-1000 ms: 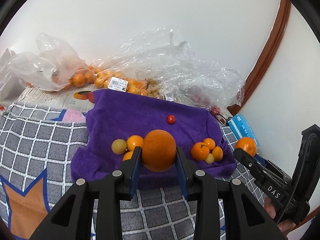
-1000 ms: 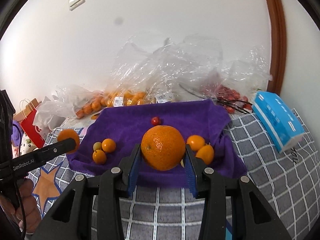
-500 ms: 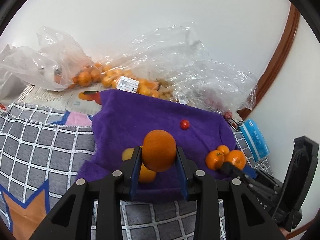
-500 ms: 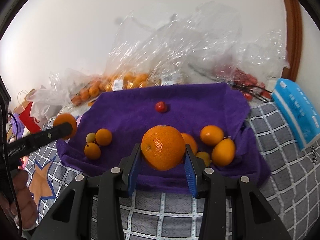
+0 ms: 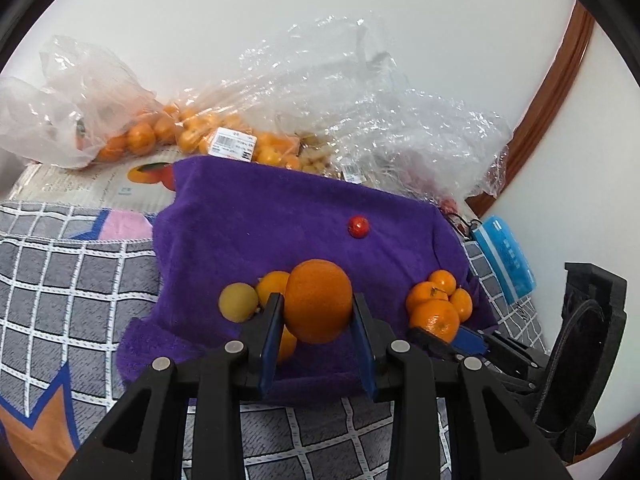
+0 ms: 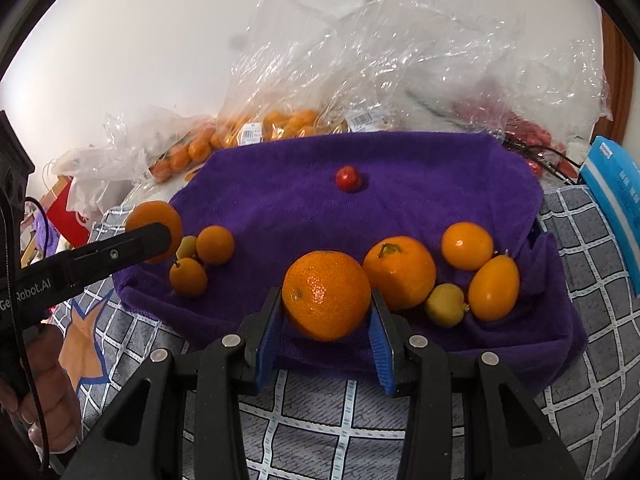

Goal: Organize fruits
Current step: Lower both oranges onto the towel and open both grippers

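Now each tool grips an orange: left tool [image 5: 318,308] and right tool [image 6: 326,306] hover over the purple towel's [image 6: 420,168] near edge; lower gently beside matching fruit before releasing.

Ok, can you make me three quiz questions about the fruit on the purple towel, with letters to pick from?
1. Where is the little red fruit?
A. alone, toward the back of the purple towel
B. inside a bag
C. on the blue box

2. How many fruits lie loose on the right side of the towel in the right wrist view?
A. one
B. four
C. seven

3. What is the right hand-held gripper doing?
A. holding nothing
B. gripping an orange
C. gripping the towel

Answers: 1 A, it sits by itself behind the orange piles. 2 B, three orange ones and one small yellow one cluster there. 3 B, both blue pads press the orange's sides.
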Available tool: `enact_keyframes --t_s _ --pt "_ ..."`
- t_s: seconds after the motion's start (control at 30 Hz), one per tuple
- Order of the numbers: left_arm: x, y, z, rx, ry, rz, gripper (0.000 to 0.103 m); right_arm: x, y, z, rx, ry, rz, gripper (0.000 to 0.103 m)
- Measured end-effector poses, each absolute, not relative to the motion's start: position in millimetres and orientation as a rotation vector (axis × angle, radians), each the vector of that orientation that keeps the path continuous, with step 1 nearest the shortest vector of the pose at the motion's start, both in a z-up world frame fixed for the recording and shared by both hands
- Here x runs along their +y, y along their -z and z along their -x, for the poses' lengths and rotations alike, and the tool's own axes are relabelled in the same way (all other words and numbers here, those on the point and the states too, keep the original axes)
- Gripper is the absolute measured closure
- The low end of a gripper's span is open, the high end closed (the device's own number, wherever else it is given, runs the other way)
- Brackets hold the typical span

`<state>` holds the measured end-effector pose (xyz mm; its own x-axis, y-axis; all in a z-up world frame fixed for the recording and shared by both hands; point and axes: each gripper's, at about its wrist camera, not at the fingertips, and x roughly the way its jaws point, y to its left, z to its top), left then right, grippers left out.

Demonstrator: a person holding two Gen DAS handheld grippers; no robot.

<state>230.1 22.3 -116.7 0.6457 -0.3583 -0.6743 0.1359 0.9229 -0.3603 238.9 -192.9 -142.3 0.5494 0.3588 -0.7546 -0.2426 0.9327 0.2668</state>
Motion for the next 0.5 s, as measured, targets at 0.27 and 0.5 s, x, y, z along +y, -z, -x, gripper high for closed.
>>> enact_keyframes --t_s 0.27,0.5 --pt "12 128 -236 0.858 0.339 0.292 0.071 -198 144 -240 0.938 -0.37 -0.156 0.062" --pt "6 141 -243 0.897 0.335 0.281 0.071 -200 143 -237 0.934 -0.367 -0.147 0.062"
